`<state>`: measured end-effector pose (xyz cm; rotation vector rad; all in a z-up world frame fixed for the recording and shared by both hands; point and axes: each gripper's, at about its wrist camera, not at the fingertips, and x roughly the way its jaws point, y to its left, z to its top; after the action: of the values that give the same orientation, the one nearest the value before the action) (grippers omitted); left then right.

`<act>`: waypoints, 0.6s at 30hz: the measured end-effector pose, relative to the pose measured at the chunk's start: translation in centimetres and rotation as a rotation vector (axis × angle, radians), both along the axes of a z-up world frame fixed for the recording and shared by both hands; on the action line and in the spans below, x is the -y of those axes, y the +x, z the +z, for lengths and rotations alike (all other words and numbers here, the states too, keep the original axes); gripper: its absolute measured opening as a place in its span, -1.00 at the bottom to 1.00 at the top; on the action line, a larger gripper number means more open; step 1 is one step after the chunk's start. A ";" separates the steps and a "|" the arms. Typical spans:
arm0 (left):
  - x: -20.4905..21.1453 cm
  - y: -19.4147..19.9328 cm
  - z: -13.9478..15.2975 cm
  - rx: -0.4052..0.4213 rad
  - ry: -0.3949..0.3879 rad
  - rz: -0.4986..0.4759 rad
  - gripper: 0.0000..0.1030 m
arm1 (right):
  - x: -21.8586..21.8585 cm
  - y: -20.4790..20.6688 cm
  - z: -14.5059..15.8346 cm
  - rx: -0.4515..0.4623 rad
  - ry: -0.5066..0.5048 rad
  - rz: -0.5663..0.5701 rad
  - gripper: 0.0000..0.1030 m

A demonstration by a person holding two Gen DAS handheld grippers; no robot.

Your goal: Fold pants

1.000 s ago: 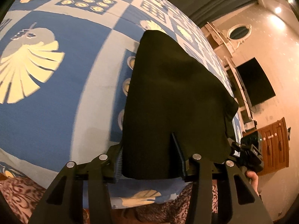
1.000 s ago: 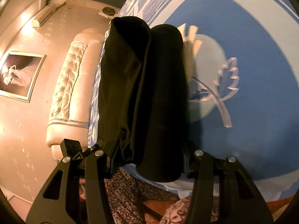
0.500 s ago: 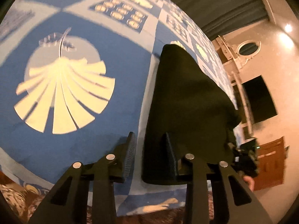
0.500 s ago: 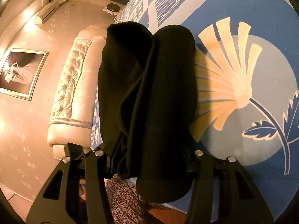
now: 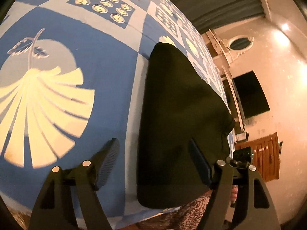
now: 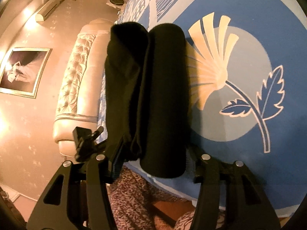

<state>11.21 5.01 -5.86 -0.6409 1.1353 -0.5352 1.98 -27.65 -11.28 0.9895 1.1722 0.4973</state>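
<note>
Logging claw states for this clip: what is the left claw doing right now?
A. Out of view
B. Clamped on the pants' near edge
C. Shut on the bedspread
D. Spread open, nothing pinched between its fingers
D: in the left wrist view the left claw has its fingers spread wide, and the black pants lie flat on the blue bedspread, not pinched.

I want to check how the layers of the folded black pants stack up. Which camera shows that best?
The right wrist view: the black pants appear edge-on there, as two rounded folds side by side on the blue bedspread. The left wrist view shows only their flat dark top, with no layers visible.
</note>
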 end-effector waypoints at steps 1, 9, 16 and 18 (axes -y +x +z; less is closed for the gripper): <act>0.0 0.4 -0.1 0.006 -0.002 -0.012 0.45 | 0.2 0.1 0.3 0.009 -0.002 -0.003 0.21; 1.3 3.9 -0.7 0.047 -0.027 -0.081 0.52 | 2.8 3.3 0.6 0.080 0.016 -0.120 0.63; 2.5 5.2 -1.1 0.029 -0.136 -0.083 0.59 | 0.3 7.4 0.4 0.105 -0.036 -0.022 0.73; 3.4 5.0 -0.9 0.043 -0.087 -0.104 0.58 | -0.3 7.8 0.4 0.114 -0.047 -0.007 0.73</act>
<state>16.25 1.58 -6.77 -0.6445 1.1137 -0.6876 9.80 -27.36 -10.89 0.9131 1.0736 0.5124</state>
